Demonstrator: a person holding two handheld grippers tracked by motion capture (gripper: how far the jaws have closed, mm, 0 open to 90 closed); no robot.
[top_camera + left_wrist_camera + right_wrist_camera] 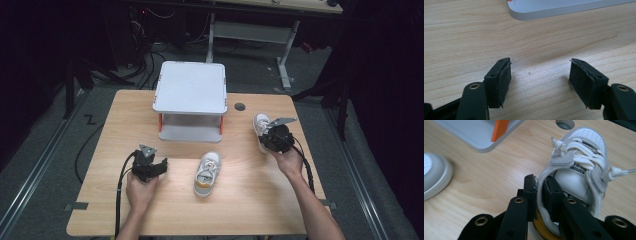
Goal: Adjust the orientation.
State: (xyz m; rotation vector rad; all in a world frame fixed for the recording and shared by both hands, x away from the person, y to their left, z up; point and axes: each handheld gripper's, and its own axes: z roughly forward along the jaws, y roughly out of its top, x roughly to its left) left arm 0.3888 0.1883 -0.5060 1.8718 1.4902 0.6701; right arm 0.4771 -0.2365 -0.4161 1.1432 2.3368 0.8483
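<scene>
**Right Hand-Held Gripper Clamped on Shoe Collar; Left Unloaded**

The wooden desk [250, 200] was observed from the high view with a grey two-tier stand [190, 87] on orange legs placed at its far centre. Two white shoes were noted. The first shoe [207, 173] was found lying near the middle of the desk, in front of the stand, untouched and well apart from both tools.

The second shoe [579, 167] was located at the right side of the desk, near a round cable hole [240, 106]. The right hand-held gripper [539, 192] was seen closed on this shoe's heel collar, one jaw being set outside the collar and the other inside the opening. White laces and a printed tongue label were recorded. A yellow-tan heel patch was visible below the jaws.

The left hand-held gripper [540, 75] was found held low over bare desk at the left, its jaws spread wide with nothing between them. The stand's lower edge [564, 8] was visible beyond it.
</scene>
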